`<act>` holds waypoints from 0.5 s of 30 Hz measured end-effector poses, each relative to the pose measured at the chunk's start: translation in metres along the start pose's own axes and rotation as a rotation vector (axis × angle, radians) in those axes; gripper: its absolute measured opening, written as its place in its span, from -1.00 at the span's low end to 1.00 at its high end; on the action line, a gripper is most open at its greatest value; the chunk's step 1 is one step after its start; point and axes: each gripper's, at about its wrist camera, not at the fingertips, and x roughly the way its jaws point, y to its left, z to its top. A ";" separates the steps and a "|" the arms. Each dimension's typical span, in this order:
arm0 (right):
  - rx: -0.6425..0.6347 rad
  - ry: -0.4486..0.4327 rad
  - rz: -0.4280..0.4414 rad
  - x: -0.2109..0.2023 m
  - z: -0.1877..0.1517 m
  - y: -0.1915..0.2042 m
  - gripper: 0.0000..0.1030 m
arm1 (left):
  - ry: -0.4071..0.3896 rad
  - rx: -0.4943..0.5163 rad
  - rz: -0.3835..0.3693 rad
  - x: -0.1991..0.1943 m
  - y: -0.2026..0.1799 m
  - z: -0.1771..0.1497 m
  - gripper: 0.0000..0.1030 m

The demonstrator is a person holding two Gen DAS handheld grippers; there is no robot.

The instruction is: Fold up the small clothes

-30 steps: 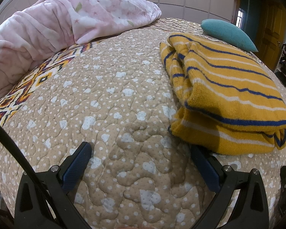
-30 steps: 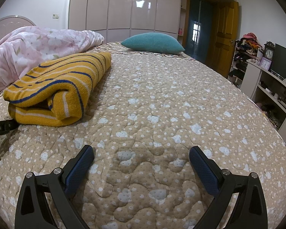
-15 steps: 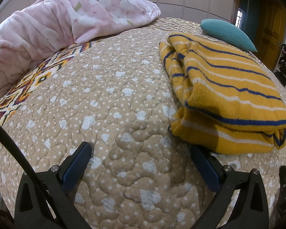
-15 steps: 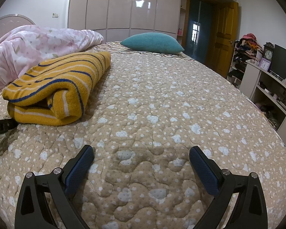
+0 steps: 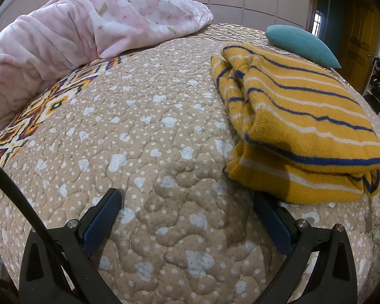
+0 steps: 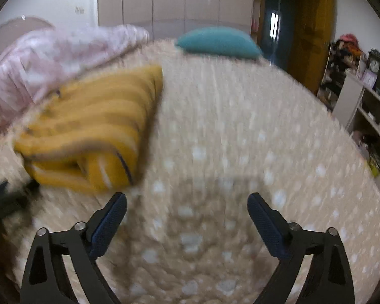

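Two tongs over beige quilted bed, both angled down, empty. Left tongs wide open, beside folded yellow striped sweater. Right tongs open, jaws just narrowed slightly; view now blurred, sweater lower in frame than before. Beyond: pink blanket, teal pillow, wardrobe.

Glossy wardrobes, wooden door, seemingly cluttered shelves.

The view is motion-blurred. The right gripper hangs over the dotted beige bedspread, jaws wide and just closing slightly, nothing between them. A folded yellow striped sweater lies on the bedspread; a teal pillow rests beyond it.
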 end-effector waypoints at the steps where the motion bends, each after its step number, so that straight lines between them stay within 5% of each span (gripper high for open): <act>1: 0.010 -0.046 0.001 -0.010 0.011 -0.003 0.89 | 0.000 0.000 0.000 0.000 0.000 0.000 1.00; 4: -0.018 -0.125 0.024 -0.020 0.046 0.003 0.81 | -0.001 -0.001 -0.002 0.000 0.000 0.000 1.00; 8: -0.069 -0.075 0.159 0.014 0.080 0.033 -0.27 | -0.001 0.000 -0.002 0.000 0.001 0.000 1.00; 9: -0.073 -0.042 0.196 0.028 0.084 0.041 -0.37 | -0.001 0.000 -0.001 -0.001 0.001 -0.001 1.00; 13: -0.043 0.198 0.327 0.085 0.057 0.060 -0.34 | -0.001 -0.001 -0.002 -0.001 0.001 0.000 1.00; 15: -0.150 0.158 0.277 0.074 0.033 0.069 -0.34 | -0.005 -0.001 -0.006 -0.001 0.001 -0.001 1.00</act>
